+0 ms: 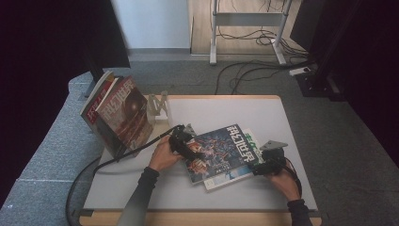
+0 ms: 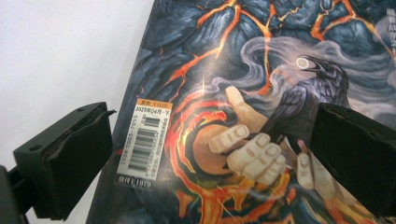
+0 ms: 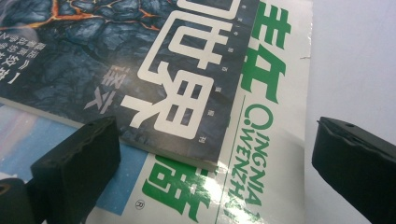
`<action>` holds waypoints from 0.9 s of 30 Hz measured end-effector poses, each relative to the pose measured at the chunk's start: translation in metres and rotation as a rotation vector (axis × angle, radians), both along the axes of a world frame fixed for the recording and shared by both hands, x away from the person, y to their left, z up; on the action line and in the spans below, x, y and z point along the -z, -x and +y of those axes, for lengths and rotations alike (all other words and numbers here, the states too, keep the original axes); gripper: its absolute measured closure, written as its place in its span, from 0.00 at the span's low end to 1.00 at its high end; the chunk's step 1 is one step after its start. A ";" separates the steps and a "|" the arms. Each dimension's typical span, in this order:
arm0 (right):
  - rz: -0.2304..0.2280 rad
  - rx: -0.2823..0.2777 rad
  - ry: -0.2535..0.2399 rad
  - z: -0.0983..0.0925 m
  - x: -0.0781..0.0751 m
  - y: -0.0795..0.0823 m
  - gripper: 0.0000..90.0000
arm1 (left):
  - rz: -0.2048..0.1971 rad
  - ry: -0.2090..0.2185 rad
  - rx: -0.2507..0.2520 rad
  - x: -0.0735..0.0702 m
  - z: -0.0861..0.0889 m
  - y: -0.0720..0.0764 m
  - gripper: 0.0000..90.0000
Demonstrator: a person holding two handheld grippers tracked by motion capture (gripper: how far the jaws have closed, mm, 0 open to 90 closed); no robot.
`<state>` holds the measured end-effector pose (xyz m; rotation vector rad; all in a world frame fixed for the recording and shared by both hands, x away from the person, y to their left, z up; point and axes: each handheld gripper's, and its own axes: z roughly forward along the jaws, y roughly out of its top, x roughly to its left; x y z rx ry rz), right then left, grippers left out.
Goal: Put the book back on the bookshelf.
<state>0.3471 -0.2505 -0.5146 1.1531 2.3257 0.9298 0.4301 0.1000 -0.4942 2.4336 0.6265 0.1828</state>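
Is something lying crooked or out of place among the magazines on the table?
Yes. The dark magazine lies askew on the white magazine, so their edges do not line up and the white one's green title sticks out. Both lie slanted on the table, unlike the magazines in the stand.

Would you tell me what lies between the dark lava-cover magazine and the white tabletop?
A white magazine with green lettering lies under the dark lava-cover magazine, resting on the white tabletop; the right gripper view shows this stack best.
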 end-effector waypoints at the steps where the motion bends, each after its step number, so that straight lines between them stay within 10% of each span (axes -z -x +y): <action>1: -0.004 -0.005 0.004 0.000 0.000 0.001 0.01 | 0.004 0.004 -0.002 0.000 0.000 -0.002 0.00; 10: -0.015 -0.040 0.019 0.008 -0.001 0.003 0.02 | 0.060 0.034 0.002 0.007 0.002 -0.011 0.00; 27: -0.035 0.025 0.036 -0.001 -0.002 -0.004 0.02 | 0.035 0.024 -0.010 0.006 0.003 0.017 0.00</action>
